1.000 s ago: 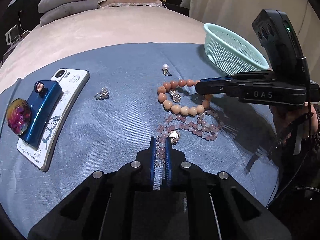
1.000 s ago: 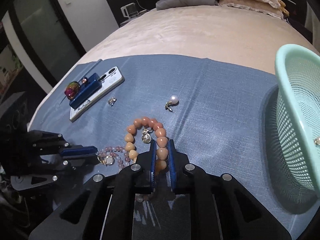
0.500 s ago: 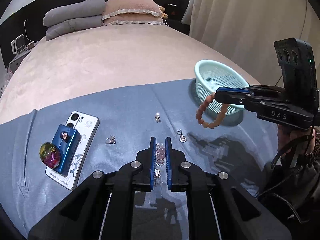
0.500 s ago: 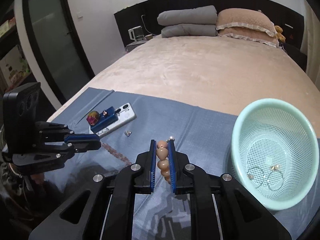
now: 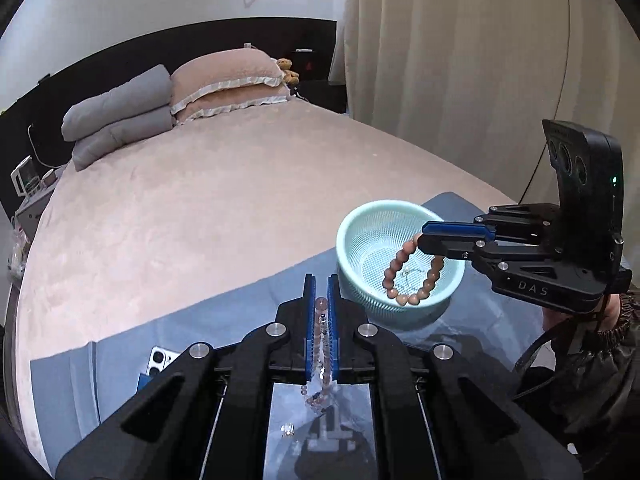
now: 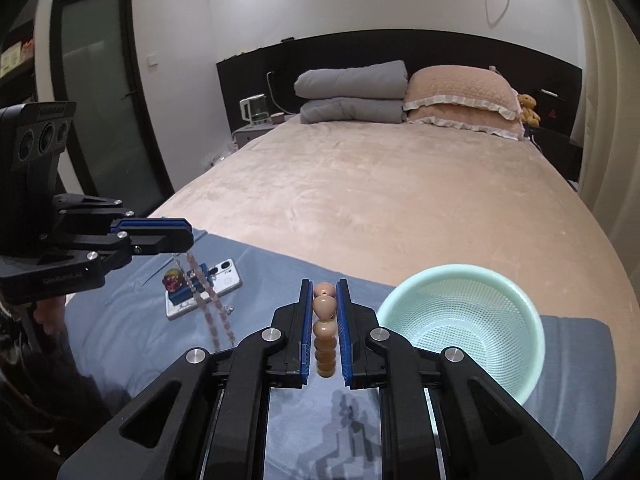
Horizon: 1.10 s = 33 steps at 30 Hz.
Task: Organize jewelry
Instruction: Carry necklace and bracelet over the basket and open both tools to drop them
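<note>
The right tool (image 5: 420, 238) grips a peach bracelet (image 5: 412, 276) over the basket (image 5: 352, 220). The left tool (image 5: 321, 284) pinches pink beads (image 6: 208, 300). Best to lower each before releasing.

Cloth (image 6: 288, 280) spread over near end of bed (image 6: 380, 184).
Basket (image 6: 520, 300) on cloth at right; phone (image 6: 230, 280) on cloth at left; pillows (image 6: 456, 100) at far end.
</note>
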Motion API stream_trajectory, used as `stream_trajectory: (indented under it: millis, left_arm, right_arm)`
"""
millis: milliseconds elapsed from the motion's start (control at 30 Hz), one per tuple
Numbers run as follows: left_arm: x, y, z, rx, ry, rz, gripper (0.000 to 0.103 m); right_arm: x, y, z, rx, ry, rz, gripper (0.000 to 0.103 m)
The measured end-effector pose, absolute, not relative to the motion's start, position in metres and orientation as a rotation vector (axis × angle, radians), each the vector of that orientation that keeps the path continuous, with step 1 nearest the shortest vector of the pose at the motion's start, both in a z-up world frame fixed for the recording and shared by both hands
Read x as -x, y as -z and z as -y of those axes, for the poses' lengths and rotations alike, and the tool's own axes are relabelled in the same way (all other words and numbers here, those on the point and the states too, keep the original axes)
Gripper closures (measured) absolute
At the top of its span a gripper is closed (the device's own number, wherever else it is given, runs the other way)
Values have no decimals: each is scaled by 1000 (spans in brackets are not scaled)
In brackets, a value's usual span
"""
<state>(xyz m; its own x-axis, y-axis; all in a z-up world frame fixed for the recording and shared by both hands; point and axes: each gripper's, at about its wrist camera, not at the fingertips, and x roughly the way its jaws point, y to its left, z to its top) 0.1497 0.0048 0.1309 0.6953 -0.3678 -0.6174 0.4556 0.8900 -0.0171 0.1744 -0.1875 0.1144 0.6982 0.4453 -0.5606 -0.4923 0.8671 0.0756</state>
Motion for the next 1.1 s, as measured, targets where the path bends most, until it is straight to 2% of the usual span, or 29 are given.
stream_trajectory:
  millis: [200, 400, 700, 933, 1100]
  left_arm:
    - [-173, -158, 40, -188, 524, -635, 97]
    - [-205, -158, 90, -209, 588, -650, 97]
    - [-250, -88, 149, -221, 658, -786, 97]
    - [-277, -37, 166, -220, 647, -873, 97]
    - [-280, -7, 170, -250, 637, -923, 97]
  right_arm:
    - [-179, -126, 229, 78, -442, -581, 92]
    - [-192, -120, 261, 91, -384, -600, 92]
    - [-221, -59, 291, 51, -352, -707, 92]
    - [-242, -9, 300, 6, -355, -792, 92]
    - [-248, 5, 297, -2, -362, -813, 92]
